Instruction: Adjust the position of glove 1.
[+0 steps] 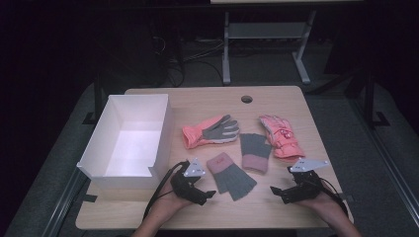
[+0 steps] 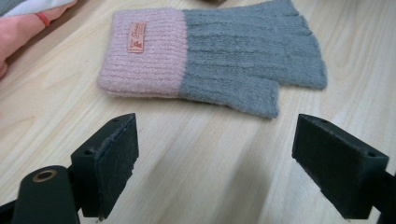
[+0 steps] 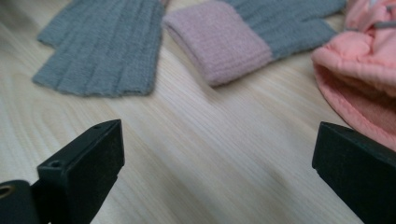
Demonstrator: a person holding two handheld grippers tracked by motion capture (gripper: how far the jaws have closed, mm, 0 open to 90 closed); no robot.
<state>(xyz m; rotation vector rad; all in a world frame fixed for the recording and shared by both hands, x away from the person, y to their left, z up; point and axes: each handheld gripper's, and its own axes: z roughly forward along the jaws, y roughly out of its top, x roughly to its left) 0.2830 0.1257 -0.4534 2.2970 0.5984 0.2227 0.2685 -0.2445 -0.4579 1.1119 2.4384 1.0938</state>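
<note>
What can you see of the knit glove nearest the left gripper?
The knit glove lies flat on the wooden table, cuff toward the far side and fingers toward the person. It looks like soft ribbed wool: pink cuff with a small sewn tag, grey hand, short fingers. Nothing grips it; the left gripper sits just short of it, jaws open.

Left tongs [image 1: 210, 193] held low, jaws wide apart, right tongs [image 1: 273, 190] likewise, both pointing inward
</note>
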